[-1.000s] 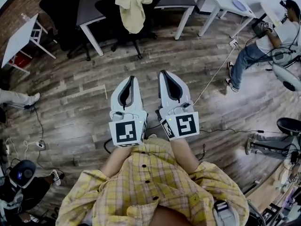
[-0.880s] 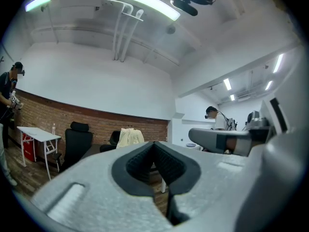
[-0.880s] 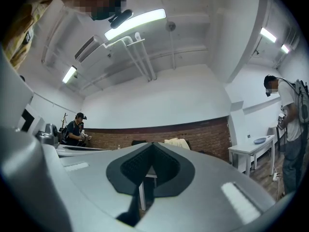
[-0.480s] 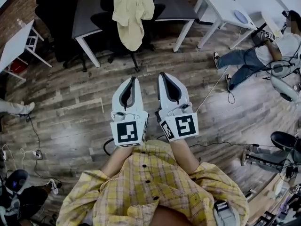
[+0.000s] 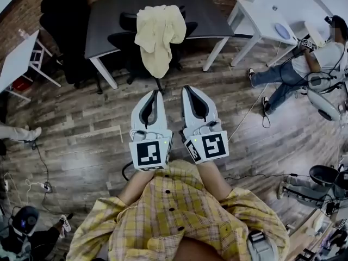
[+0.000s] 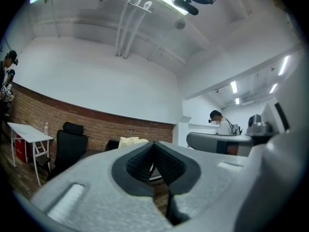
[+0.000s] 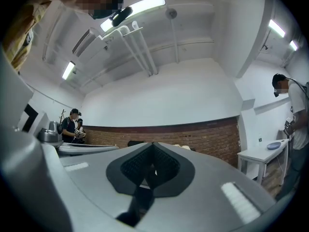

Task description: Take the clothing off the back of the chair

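A pale yellow garment [image 5: 159, 37] hangs over the back of a black office chair [image 5: 123, 39] that stands at a dark desk, at the top of the head view. My left gripper [image 5: 154, 93] and right gripper [image 5: 187, 88] are side by side over the wooden floor, pointing at the chair and a short way from it. Both are shut with nothing between the jaws. In the left gripper view the garment [image 6: 129, 141] shows just beyond the closed left gripper [image 6: 154, 144]. In the right gripper view the closed right gripper [image 7: 153, 144] hides most of the chair.
The dark grey desk [image 5: 109, 12] stands behind the chair, with another black chair [image 5: 64, 20] to its left. White tables stand at the left [image 5: 16, 50] and at the right [image 5: 272, 12]. A person [image 5: 304, 64] sits on the floor at the right, and a cable [image 5: 250, 102] crosses the floor.
The chair with the garment has come nearer and lower in the head view as both grippers moved forward towards it. The jaws stayed shut.
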A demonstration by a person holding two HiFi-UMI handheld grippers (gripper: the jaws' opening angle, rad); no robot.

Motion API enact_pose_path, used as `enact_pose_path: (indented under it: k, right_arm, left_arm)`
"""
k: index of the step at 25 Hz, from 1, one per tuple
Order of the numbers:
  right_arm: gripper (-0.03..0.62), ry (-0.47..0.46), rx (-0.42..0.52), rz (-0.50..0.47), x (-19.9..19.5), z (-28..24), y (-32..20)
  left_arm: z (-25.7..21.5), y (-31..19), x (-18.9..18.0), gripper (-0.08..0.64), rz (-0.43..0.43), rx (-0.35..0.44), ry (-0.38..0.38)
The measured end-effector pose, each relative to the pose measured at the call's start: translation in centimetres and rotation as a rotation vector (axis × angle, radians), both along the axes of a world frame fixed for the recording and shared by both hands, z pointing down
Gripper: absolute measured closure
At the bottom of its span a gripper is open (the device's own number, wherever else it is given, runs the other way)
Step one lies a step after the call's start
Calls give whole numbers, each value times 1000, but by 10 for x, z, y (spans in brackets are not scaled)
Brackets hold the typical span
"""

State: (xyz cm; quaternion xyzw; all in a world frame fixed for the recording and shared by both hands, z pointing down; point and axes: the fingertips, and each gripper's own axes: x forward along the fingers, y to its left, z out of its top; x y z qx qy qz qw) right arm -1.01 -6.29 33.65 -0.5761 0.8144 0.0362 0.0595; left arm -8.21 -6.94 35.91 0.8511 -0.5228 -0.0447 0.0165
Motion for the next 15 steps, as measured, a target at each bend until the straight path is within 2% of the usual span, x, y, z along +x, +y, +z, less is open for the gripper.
enact_pose_path:
  k: [7,11,15]
  right_arm:
    - [589,35,-11,8,-13,-3,-54]
    - [589,35,-7,20,-18,-9,-76]
    - [589,29,-4,32,-12,-10,-94]
  left_arm:
    - [-3,-51,-10,561,12,-3,9]
    - [-12,-68,-9,561,23,13,42]
    - [-4,-88,-10,561,24,0,-4]
